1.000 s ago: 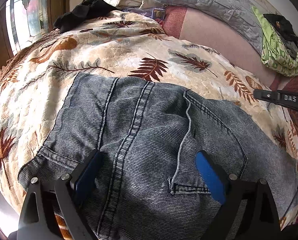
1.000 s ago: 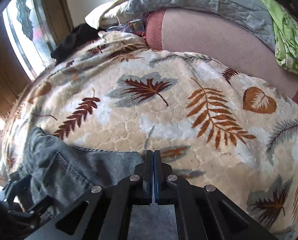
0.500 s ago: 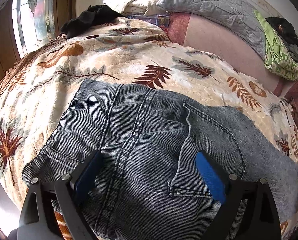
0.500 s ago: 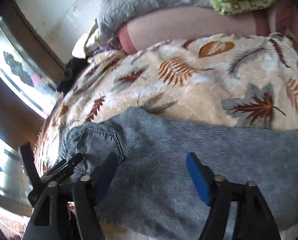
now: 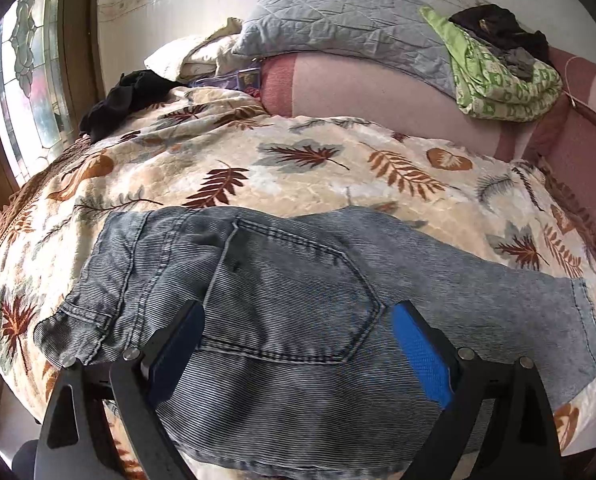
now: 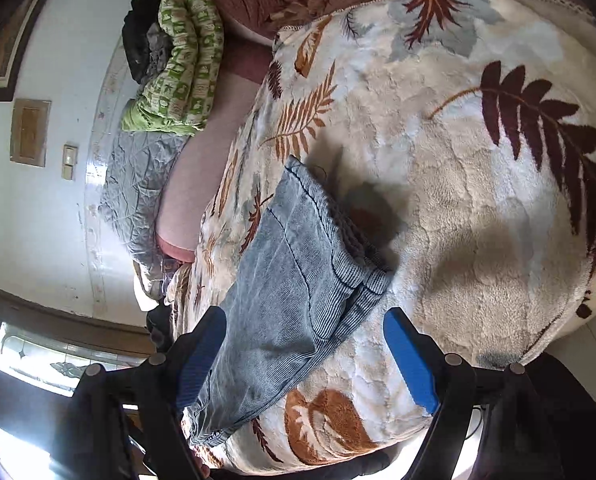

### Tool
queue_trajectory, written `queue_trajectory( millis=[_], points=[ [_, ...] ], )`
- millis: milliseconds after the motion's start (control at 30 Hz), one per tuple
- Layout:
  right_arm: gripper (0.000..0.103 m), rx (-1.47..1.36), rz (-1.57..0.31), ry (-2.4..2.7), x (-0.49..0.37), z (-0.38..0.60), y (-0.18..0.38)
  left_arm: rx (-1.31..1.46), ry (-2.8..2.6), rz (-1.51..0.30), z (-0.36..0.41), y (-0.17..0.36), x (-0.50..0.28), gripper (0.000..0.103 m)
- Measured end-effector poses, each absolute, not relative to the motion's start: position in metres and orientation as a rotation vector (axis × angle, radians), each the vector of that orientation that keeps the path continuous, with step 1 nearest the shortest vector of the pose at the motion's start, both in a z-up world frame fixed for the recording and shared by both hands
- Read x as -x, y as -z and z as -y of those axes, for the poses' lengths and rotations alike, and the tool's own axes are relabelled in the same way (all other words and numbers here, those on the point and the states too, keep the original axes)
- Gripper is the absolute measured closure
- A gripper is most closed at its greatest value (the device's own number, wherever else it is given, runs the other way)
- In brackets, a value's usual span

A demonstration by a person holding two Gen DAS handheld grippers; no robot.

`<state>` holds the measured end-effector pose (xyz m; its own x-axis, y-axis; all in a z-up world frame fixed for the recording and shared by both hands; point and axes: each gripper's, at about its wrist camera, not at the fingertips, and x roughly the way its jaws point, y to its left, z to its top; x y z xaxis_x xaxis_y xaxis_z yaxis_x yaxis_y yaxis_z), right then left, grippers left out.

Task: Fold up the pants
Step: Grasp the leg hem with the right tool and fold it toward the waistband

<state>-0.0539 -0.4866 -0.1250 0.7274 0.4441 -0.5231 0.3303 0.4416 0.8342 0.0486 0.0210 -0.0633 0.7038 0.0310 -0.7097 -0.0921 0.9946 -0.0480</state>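
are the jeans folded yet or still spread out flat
Folded at least once. The jeans lie on the leaf blanket with stacked layers at the end in the right wrist view. Both grippers are open, holding nothing.

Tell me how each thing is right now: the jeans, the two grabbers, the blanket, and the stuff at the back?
Jeans: lying on the blanket, back pocket up, not held.
Left gripper: open, above the jeans.
Right gripper: open, at the jeans' leg end.
Blanket: spread over the bed.
Grey pillow: lying at the back, creased.
Green cloth: bunched in a pile.
Black cloth: crumpled by the window.
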Motion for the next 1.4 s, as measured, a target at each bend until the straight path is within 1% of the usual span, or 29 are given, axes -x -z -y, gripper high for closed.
queue_trajectory(
  millis=[167,400,433,467,500,533,567,633,767,833,933,1000,1067,1200,1300,1400],
  points=[
    [0.019,-1.155,-0.815,-0.076,0.031,0.485,0.145,0.076,-0.034,-0.792,-0.002,0.058,-0.042,0.008],
    [0.02,-1.142,-0.833,-0.047,0.026,0.485,0.145,0.104,-0.001,-0.829,0.007,0.064,-0.046,0.008],
    [0.024,-1.14,-0.833,-0.04,0.026,0.486,0.145,0.12,0.006,-0.835,0.008,0.065,-0.048,0.008],
    [0.032,-1.129,-0.838,-0.029,0.025,0.485,0.145,0.137,0.016,-0.839,0.011,0.066,-0.049,0.008],
    [0.038,-1.116,-0.846,-0.015,0.025,0.485,0.145,0.151,0.028,-0.847,0.016,0.067,-0.051,0.008],
    [0.051,-1.109,-0.855,-0.005,0.024,0.487,0.147,0.157,0.042,-0.86,0.022,0.068,-0.053,0.008],
    [0.058,-1.112,-0.863,0.002,0.025,0.489,0.149,0.154,0.062,-0.872,0.031,0.069,-0.055,0.008],
    [0.059,-1.119,-0.863,0.001,0.028,0.491,0.151,0.118,0.095,-0.877,0.054,0.07,-0.057,0.008],
    [0.071,-1.045,-0.881,0.023,0.026,0.487,0.147,-0.025,0.135,-0.924,0.106,0.08,-0.064,0.008],
    [0.071,-1.031,-0.882,0.022,0.026,0.487,0.146,-0.095,0.146,-0.964,0.129,0.093,-0.066,0.008],
    [0.074,-1.003,-0.882,0.03,0.026,0.485,0.144,-0.212,0.143,-1.031,0.153,0.118,-0.068,0.008],
    [0.074,-0.994,-0.88,0.028,0.027,0.484,0.144,-0.2,0.132,-0.996,0.153,0.118,-0.063,0.008],
    [0.074,-0.992,-0.878,0.025,0.027,0.485,0.144,-0.166,0.151,-1.017,0.151,0.114,-0.063,0.008],
    [0.074,-0.964,-0.88,0.031,0.026,0.482,0.141,-0.134,0.17,-0.946,0.152,0.097,-0.059,0.008],
    [0.074,-0.95,-0.88,0.035,0.026,0.48,0.139,-0.202,0.158,-1.021,0.16,0.117,-0.066,0.008],
    [0.074,-0.927,-0.883,0.04,0.026,0.478,0.136,-0.208,0.139,-0.985,0.16,0.123,-0.062,0.005]
  ],
)
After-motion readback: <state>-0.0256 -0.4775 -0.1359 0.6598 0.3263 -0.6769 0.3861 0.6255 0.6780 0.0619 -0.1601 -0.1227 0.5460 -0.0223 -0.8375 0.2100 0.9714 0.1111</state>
